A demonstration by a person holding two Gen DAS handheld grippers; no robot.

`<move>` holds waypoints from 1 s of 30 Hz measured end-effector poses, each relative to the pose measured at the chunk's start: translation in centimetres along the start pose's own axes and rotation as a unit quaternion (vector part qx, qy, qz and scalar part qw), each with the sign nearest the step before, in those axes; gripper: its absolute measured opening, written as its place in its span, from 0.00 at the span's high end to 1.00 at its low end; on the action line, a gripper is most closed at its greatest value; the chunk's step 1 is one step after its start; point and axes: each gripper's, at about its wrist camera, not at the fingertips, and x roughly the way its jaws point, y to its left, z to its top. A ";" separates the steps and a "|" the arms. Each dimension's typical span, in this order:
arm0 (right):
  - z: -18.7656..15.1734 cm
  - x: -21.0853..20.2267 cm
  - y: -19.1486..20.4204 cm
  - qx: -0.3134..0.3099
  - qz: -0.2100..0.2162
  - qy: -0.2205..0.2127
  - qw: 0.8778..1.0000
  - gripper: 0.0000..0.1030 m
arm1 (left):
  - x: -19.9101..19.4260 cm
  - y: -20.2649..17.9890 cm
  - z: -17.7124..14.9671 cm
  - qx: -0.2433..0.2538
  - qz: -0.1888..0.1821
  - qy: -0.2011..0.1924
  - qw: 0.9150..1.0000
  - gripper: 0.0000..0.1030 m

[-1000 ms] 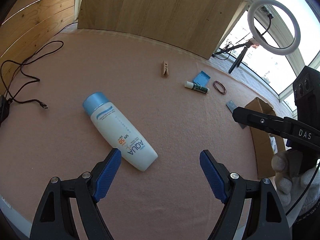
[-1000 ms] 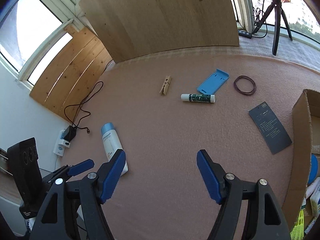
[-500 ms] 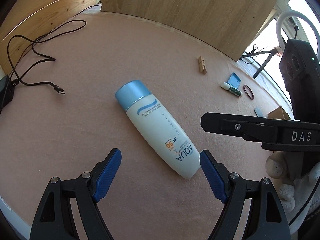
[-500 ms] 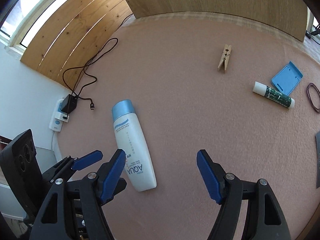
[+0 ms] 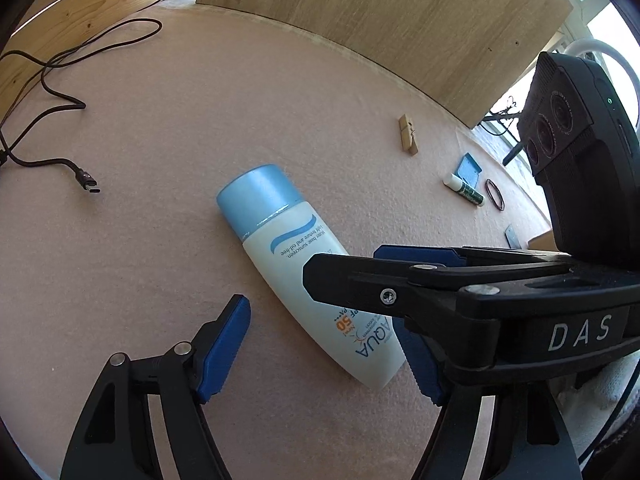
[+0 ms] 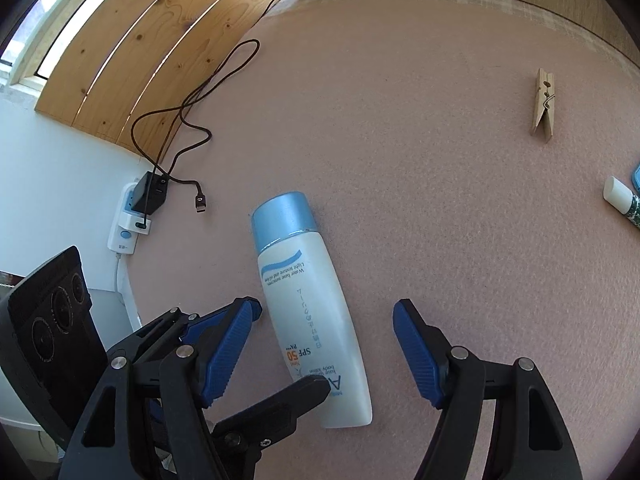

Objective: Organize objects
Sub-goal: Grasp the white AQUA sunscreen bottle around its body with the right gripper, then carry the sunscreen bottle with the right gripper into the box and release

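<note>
Sunscreen bottle (image 5: 304,276) lies flat on the pink felt table (image 5: 160,240), blue cap away from both cameras, flat bottom end nearest them. Label reads AQUA, SPF 50.

Left gripper (image 5: 328,344): bottle's lower end sits between its blue pads. Left pad (image 5: 224,344) stands clear of the bottle, felt visible in the gap. Right pad (image 5: 420,368) lies just beside the bottle's bottom corner; contact cannot be told, as the other tool's finger crosses in front. Jaws are closing around the bottle, not yet pressing on it.

Right gripper (image 6: 328,356): bottle's lower half also lies between its pads, nearer the left one. Bare felt shows on both sides. Jaws closing, no grip.

Pose: both tools point steeply down at the table and converge on the same end of the bottle. In the left wrist view the right tool reaches in from the right side, its black finger laid across the bottle's body, camera housing above it, white glove (image 5: 600,376) low at the right edge. In the right wrist view the left tool comes in from the lower left, one finger tip over the bottle's bottom label.

Elsewhere on the felt, well apart from the bottle: wooden clothespin (image 6: 543,106), glue stick (image 5: 464,190) touching a blue holder (image 5: 469,168), rubber band (image 5: 494,195), black cable (image 6: 188,120).
</note>
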 end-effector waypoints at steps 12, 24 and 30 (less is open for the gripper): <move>0.1 0.9 0.0 0.001 0.028 0.024 0.999 0.59 | 0.8 -0.3 0.3 0.000 -0.010 0.001 1.000 0.46; -2.1 -3.3 -1.6 0.028 0.034 -0.028 0.999 0.59 | 0.4 -4.2 0.2 0.031 -0.039 0.000 0.999 0.50; -3.8 -7.8 -3.5 0.053 0.027 -0.076 0.995 0.60 | 0.1 -9.1 0.4 0.076 -0.060 -0.006 0.995 0.50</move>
